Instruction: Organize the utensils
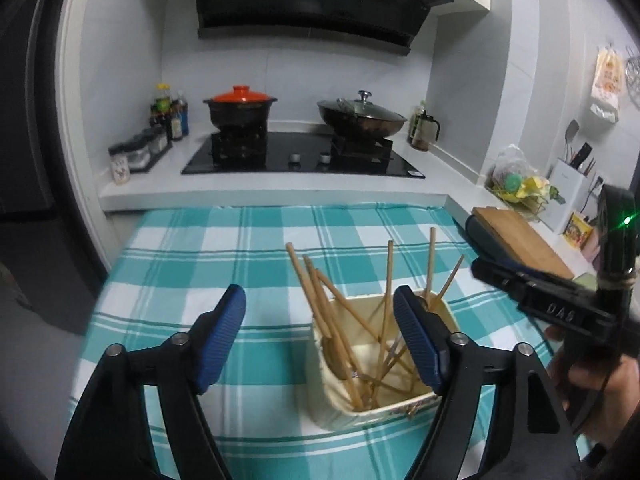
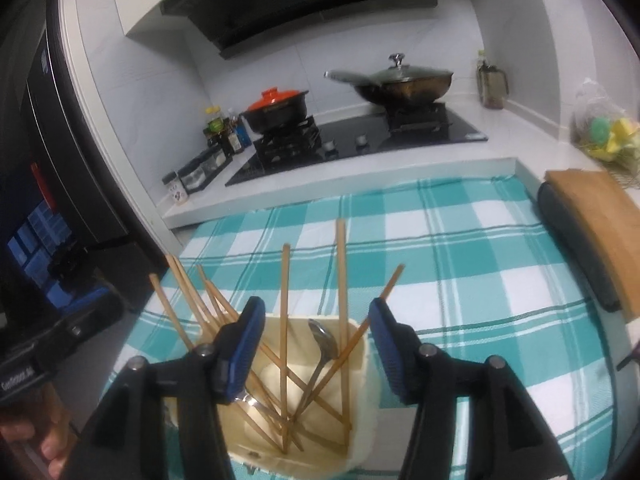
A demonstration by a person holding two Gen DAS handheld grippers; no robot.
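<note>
Both our hand-held grippers, left (image 1: 320,336) and right (image 2: 316,348), gape empty above the holder (image 2: 362,364), half-hiding chopsticks (image 2: 284,320).

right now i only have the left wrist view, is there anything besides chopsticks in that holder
Observer: Yes. The right wrist view shows a metal spoon standing bowl-up among the chopsticks in the cream holder.
Operator: is the right gripper holding anything
Observer: No. The right gripper has its jaws open with nothing clamped, and it looks down into the holder.
Operator: any other metal in there
Observer: A second shiny metal piece lies low by the holder's left wall, partly hidden behind a finger. I cannot tell what it is.
</note>
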